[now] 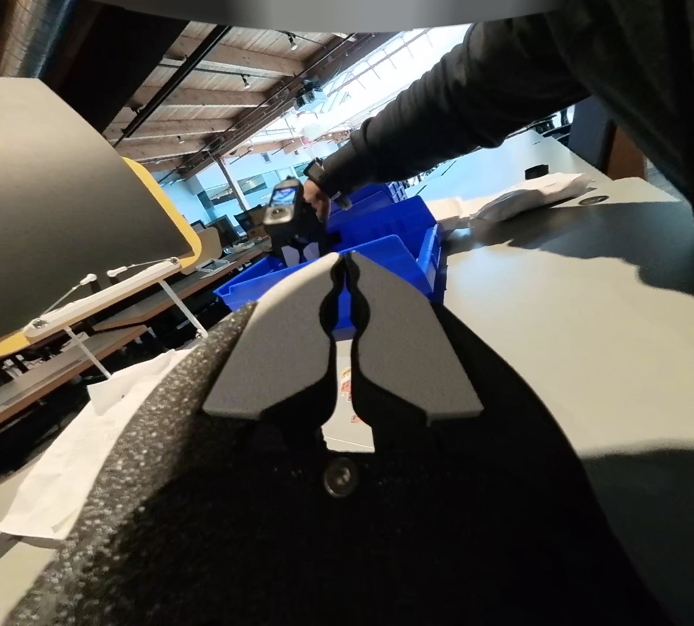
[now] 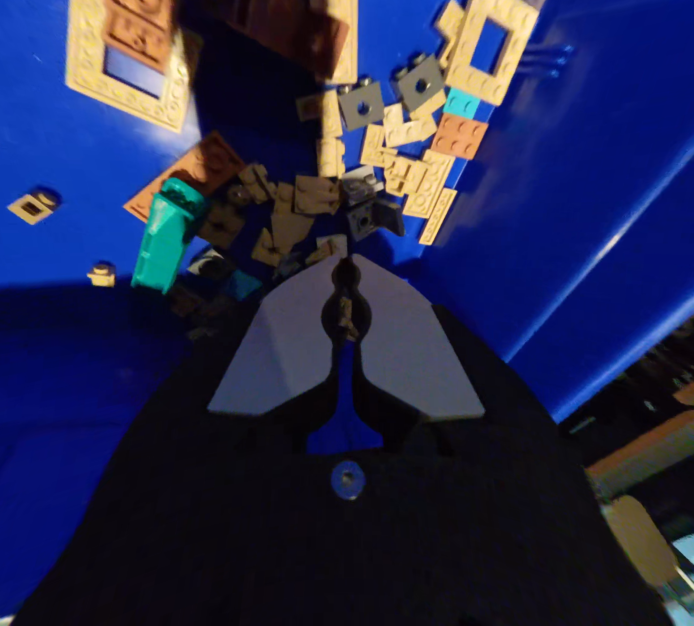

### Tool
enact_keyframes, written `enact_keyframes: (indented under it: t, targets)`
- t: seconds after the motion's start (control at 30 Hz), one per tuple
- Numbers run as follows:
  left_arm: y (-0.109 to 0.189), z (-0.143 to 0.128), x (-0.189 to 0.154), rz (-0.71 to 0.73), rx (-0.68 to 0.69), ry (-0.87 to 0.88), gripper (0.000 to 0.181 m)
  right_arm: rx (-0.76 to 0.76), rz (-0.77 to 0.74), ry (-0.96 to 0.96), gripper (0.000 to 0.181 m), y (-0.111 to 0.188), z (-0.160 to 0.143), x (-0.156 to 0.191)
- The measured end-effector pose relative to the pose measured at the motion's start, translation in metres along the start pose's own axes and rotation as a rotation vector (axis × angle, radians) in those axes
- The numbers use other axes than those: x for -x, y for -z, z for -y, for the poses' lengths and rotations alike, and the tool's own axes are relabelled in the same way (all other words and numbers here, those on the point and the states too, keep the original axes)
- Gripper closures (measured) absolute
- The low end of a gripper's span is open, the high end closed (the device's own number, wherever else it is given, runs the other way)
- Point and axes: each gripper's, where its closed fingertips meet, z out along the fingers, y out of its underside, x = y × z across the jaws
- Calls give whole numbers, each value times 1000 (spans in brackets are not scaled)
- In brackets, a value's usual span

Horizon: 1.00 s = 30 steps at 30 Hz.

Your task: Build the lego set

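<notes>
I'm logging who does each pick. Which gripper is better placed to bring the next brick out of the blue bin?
Right. The right gripper is already down inside the blue bin, over the loose bricks, apparently pinching a small tan piece. The left gripper is shut, outside the bin.

In front of you, loose plastic Lego pieces lie scattered on the floor of a blue plastic bin [image 2: 563, 195]. A tan rectangular frame plate [image 2: 488, 41] lies flat by the right wall, with two grey square bricks with round holes [image 2: 360, 107] just left of it. A second tan frame plate [image 2: 90, 45] lies far left, with brown plates on it. A teal sloped piece [image 2: 161, 236] lies tilted beside a heap of small tan plates [image 2: 409, 165].
</notes>
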Motion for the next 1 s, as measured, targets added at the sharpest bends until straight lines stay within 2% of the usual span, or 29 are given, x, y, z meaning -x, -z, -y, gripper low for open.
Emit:
enact_keyframes:
  t: [0.17, 0.33, 0.43, 0.6, 0.77, 1.0]
  targets:
    - [0, -2, 0, 2, 7, 2, 181, 88, 2, 52, 181, -5, -7, 3]
    - [-1, -2, 0, 0, 10, -3, 181, 227, 4, 113, 181, -1, -35, 2]
    - [-1, -2, -1, -3, 11, -4, 181, 192, -9, 75, 181, 7, -33, -5]
    - [-1, -3, -1, -3, 13, -3, 181, -35, 34, -70, 181, 11, 3, -12]
    - [-1, -3, -1, -2, 15, -4, 181, 3, 83, -46, 181, 0, 7, -6]
    - [-1, -3, -2, -6, 17, -3, 181, 51, 151, -55, 168, -6, -1, 2]
